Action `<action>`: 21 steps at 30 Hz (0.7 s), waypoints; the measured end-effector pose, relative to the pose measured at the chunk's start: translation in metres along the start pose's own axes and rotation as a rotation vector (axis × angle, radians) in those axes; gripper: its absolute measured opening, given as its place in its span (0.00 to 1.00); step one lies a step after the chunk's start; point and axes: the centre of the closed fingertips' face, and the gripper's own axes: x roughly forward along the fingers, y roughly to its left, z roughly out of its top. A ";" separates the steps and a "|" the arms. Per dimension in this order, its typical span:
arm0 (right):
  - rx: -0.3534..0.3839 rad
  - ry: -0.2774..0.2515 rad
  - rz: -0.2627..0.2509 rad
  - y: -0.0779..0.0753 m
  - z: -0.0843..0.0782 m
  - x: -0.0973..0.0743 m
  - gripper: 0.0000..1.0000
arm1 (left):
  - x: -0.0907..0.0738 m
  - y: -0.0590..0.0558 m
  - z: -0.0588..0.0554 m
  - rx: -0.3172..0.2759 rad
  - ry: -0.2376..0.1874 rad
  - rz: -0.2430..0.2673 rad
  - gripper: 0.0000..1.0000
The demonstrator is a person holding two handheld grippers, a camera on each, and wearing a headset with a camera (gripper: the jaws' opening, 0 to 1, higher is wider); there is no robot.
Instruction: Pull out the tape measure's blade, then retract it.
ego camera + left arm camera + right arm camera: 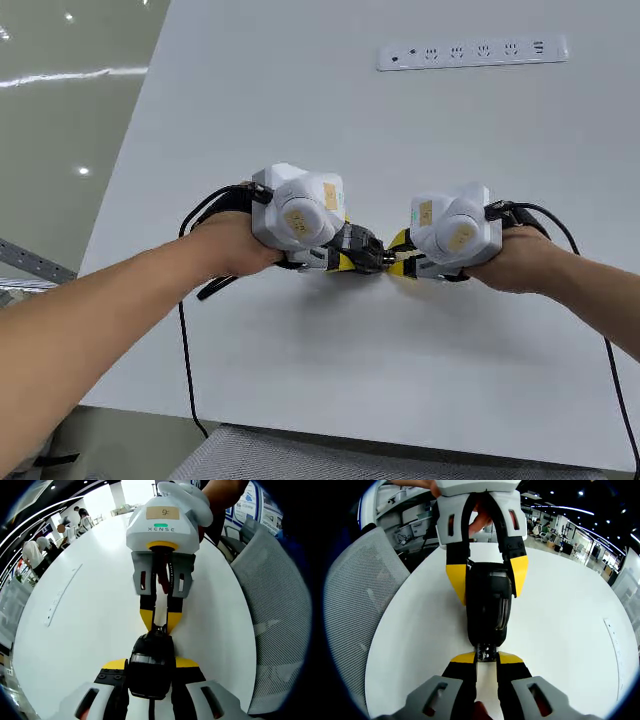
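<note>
While my left gripper (151, 665) clamps the black tape measure (489, 605), my right gripper (486, 659) is pinched tight on its hook (486, 651); the jaws hide the blade.

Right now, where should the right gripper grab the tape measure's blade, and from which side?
The small end hook poking from the narrow end of the black case; it looks like the blade's one exposed part. Come head-on along the pull line, facing the left gripper that clamps the case's sides.

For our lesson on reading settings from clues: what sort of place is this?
Probably an open-plan office or lab: a large white table with a power strip, a mesh office chair, and other people in the background.
</note>
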 end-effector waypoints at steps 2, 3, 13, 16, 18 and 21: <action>0.004 0.000 -0.002 0.000 -0.002 -0.003 0.10 | 0.000 0.000 0.001 -0.003 -0.001 0.000 0.28; 0.007 -0.001 -0.002 0.000 -0.003 -0.004 0.10 | 0.000 0.000 0.000 -0.004 -0.001 0.000 0.28; 0.021 -0.003 0.003 0.001 -0.012 -0.011 0.10 | 0.001 0.000 0.000 -0.005 -0.002 -0.002 0.28; 0.024 -0.003 0.005 0.001 -0.014 -0.013 0.10 | 0.000 -0.001 0.001 -0.004 -0.002 -0.003 0.28; 0.032 -0.007 0.005 0.001 -0.016 -0.015 0.10 | 0.000 -0.001 0.001 -0.003 -0.002 -0.003 0.28; 0.037 -0.007 0.007 0.001 -0.019 -0.017 0.10 | 0.001 -0.001 0.001 -0.003 -0.001 -0.004 0.28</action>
